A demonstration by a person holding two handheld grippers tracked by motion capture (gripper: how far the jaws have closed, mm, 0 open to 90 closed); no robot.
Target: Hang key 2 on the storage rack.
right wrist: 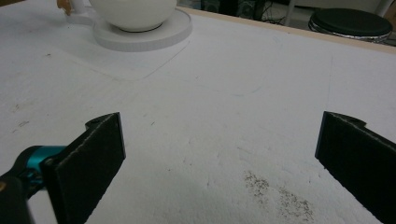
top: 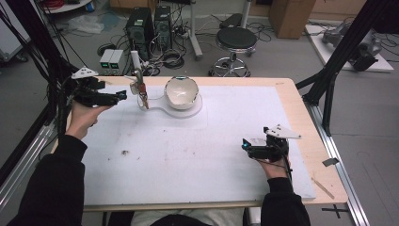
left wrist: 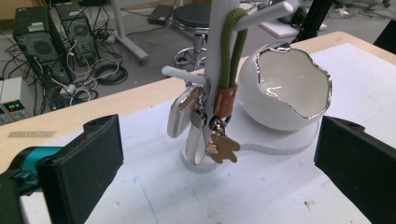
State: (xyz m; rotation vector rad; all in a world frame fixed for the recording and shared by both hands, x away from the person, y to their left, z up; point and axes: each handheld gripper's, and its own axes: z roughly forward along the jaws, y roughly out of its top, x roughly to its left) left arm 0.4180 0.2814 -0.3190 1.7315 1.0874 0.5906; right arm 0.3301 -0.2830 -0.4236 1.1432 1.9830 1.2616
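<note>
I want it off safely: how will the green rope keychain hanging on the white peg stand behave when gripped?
The green rope keychain is probably floppy: it drapes over a peg. Its dangling wooden charm would likely swing. Tugging might tip the slim white peg stand.

Open mat [top: 188, 155] lies free between both hands; the bowl [left wrist: 289, 88] crowds the key stand's [left wrist: 219, 51] right side.
</note>
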